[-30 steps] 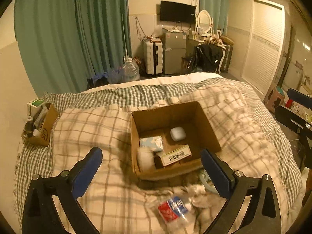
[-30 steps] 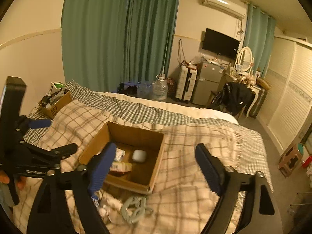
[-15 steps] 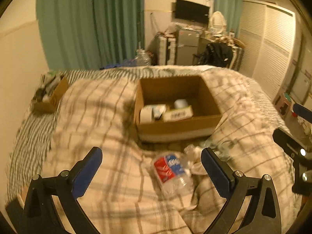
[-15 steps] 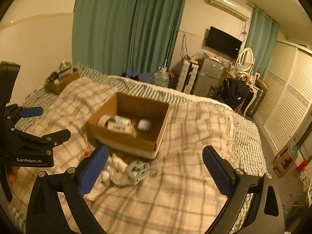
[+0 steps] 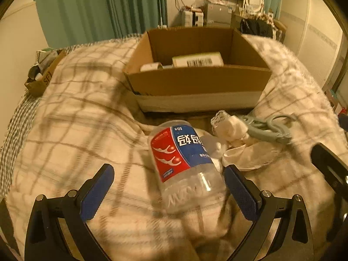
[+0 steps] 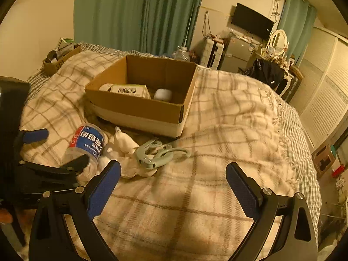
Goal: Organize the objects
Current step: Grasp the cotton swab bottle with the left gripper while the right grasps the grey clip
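Note:
A clear plastic jar (image 5: 187, 165) with a red and blue label lies on its side on the plaid blanket, just in front of the open cardboard box (image 5: 195, 82). My left gripper (image 5: 169, 187) is open, its fingers on either side of the jar's near end. Beside the jar lie a crumpled white cloth (image 5: 232, 130) and a grey-green clip (image 5: 267, 128). The box (image 6: 139, 106) holds a barcoded carton (image 6: 128, 90) and a white case (image 6: 163, 94). My right gripper (image 6: 173, 182) is open and empty, just short of the clip (image 6: 156, 154). The jar (image 6: 87, 145) lies to its left.
A small cardboard box (image 6: 58, 61) of items sits at the bed's far left corner. The bed edge drops off on the right toward the white wardrobe (image 6: 326, 91). Green curtains (image 6: 134, 15) and a fridge with a TV above stand behind the bed.
Both grippers have dropped lower and closer to the bed. The left one has moved up to the jar, which now lies between its fingers. Both stay open.

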`<state>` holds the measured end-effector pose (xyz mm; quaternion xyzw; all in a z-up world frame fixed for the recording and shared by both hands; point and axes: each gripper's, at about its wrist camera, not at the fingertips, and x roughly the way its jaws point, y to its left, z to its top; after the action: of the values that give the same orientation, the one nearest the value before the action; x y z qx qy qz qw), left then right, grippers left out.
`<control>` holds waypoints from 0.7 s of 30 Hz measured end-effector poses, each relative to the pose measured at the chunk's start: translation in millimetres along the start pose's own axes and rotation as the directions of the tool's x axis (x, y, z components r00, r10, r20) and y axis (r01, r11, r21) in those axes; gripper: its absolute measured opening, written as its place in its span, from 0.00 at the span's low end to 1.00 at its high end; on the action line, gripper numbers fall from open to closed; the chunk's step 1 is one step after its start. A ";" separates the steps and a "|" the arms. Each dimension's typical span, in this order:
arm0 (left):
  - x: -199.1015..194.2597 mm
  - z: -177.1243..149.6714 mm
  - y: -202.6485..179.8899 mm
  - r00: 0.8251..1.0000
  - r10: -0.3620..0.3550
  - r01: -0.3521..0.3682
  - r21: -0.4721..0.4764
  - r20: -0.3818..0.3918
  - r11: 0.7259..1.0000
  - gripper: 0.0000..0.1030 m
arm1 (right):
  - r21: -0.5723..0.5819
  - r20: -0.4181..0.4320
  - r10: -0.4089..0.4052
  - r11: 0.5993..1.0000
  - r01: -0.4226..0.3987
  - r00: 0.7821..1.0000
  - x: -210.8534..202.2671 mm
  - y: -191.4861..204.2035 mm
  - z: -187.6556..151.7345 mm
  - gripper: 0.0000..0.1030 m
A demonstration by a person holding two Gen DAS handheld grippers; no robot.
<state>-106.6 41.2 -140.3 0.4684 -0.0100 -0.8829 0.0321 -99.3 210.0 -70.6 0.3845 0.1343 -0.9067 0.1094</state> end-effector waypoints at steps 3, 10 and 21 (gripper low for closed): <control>16.3 0.8 -2.6 1.000 -0.003 0.003 -0.001 -0.026 1.000 0.99 | 0.007 -0.011 0.013 1.000 -0.013 1.000 4.2 0.0 -1.2 0.94; 27.1 -5.2 -10.8 0.998 -0.039 0.041 0.046 -0.051 0.998 0.68 | 0.001 -0.032 0.019 1.000 -0.019 0.999 9.0 1.7 -2.0 0.94; -28.6 10.2 26.9 0.994 -0.085 0.087 -0.021 0.063 0.996 0.63 | -0.093 -0.036 0.027 0.995 -0.030 0.999 4.7 14.5 14.4 0.94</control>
<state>-97.8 16.1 -109.6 0.4405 0.0196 -0.8976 -0.0006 -107.7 191.2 -66.7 0.3967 0.1730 -0.8909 0.1379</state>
